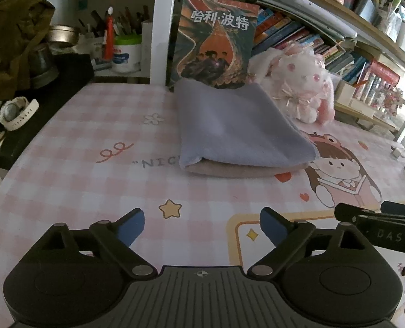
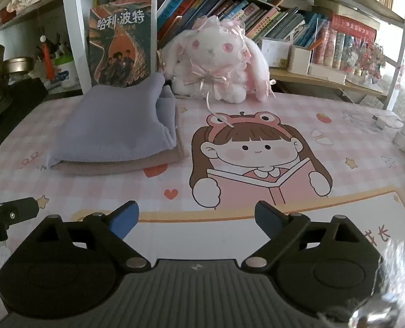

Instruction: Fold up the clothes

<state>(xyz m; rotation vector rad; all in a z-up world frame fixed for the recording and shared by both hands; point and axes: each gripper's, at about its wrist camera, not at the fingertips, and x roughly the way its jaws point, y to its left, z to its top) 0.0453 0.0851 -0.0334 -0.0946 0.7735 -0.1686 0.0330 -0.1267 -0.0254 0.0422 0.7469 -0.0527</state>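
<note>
Folded stack: lavender cloth (image 1: 238, 125) lies on top of a beige cloth (image 1: 238, 170), both folded into a flat rectangle, edges roughly aligned, beige layer showing only as a strip along the near edge. Stack sits on the pink checked desk mat (image 1: 65, 164), directly in front of the standing book (image 1: 216, 41), with the white plush rabbit (image 2: 216, 63) just beside it on the far side.

Left gripper (image 1: 202, 228): jaws spread wide, nothing between them, well short of the stack on the near side. Right gripper (image 2: 197, 220): jaws wide too, empty, also near side of the stack and off toward the printed cartoon girl (image 2: 257, 158).

Judgement: folding looks finished for both pieces; no unfolded garment visible anywhere around the stack. Only possible remainder is squaring the loose lavender corner nearest the rabbit
</note>
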